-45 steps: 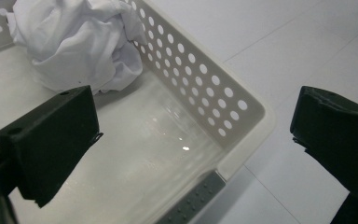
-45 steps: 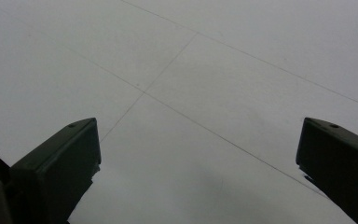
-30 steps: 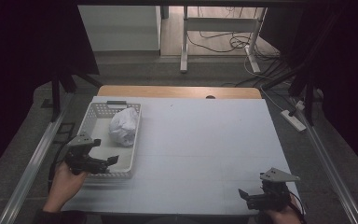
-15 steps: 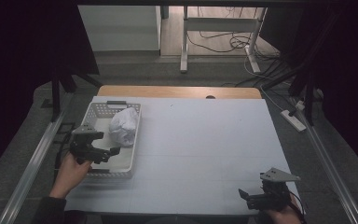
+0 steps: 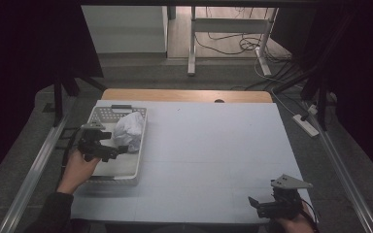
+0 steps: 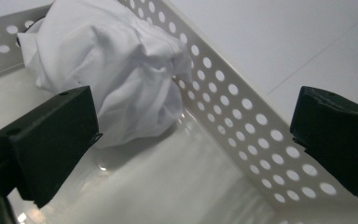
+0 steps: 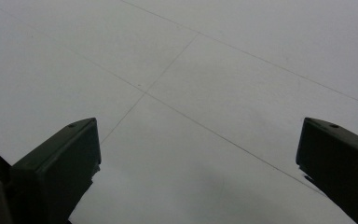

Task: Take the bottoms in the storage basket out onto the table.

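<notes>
A crumpled white cloth (image 5: pixel 128 132) lies in the far part of a white perforated basket (image 5: pixel 108 171), resting against the basket's side wall. The left gripper (image 5: pixel 119 151) hangs over the basket just short of the cloth, jaws spread wide and holding nothing; the left hand (image 5: pixel 80 167) grips it from behind. In the left gripper view the cloth (image 6: pixel 116 70) sits ahead between the jaw lines, nearer the left one, and the perforated wall (image 6: pixel 242 126) runs diagonally between the jaws, so the right jaw stands outside the basket over the table (image 6: pixel 307 42). That wall lies in the way of a closing stroke.

The right gripper (image 5: pixel 253 203) rests well apart at the near right corner of the white table (image 5: pixel 213 145), jaws likewise wide and empty. The right gripper view shows bare tabletop (image 7: pixel 205 84) crossed by thin seam lines.

No legible writing or labels appear. Beyond the table, the high view shows a power strip (image 5: pixel 305 124) and floor cables (image 5: pixel 223 46).
</notes>
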A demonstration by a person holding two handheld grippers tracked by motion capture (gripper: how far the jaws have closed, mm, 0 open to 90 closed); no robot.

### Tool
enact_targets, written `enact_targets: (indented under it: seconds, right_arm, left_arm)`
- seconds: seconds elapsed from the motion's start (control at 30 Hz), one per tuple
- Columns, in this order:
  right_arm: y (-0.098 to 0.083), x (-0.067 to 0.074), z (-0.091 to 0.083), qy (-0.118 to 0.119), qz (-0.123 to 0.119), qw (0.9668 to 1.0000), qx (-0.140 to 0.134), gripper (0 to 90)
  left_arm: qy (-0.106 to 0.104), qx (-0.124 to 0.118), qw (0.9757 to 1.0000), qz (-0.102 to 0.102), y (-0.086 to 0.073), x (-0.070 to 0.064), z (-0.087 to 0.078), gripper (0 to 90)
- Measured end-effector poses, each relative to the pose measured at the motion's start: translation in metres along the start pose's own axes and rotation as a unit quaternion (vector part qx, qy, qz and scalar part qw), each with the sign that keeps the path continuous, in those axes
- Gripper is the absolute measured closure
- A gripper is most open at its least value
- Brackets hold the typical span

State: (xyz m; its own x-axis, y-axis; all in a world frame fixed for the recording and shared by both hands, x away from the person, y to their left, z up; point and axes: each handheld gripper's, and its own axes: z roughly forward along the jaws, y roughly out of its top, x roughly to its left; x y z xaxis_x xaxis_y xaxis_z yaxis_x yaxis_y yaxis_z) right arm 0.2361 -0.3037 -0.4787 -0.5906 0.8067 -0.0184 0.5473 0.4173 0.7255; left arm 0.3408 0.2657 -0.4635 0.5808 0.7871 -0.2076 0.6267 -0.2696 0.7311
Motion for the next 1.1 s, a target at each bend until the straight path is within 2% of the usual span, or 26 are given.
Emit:
enact_targets:
  seconds: [0.23,0.43,0.7,0.87,0.9,1.1]
  right_arm:
    - [0.0,0.0,0.0,0.001,-0.001,1.0,0.001,0.2]
    - [0.0,0.0,0.0,0.001,-0.002,1.0,0.002,0.2]
    - [0.0,0.0,0.001,0.002,-0.002,1.0,0.002,0.2]
    - [0.0,0.0,0.001,0.003,-0.004,1.0,0.004,0.2]
    - [0.0,0.001,0.001,0.003,-0.004,1.0,0.004,0.2]
    - [0.0,0.001,0.001,0.003,-0.005,1.0,0.005,0.2]
  left_arm:
    - [0.008,0.003,0.9999,-0.006,0.012,0.008,0.005,1.3]
    - [0.008,0.008,0.9999,0.001,0.021,0.017,0.009,0.5]
    - [0.024,0.012,0.9996,-0.003,0.031,0.03,0.013,0.0]
    - [0.037,0.025,0.999,-0.001,0.038,0.036,0.016,0.0]
    - [0.047,0.033,0.9983,0.001,0.04,0.037,0.021,0.0]
    - [0.054,0.048,0.9974,0.006,0.048,0.04,0.032,0.0]
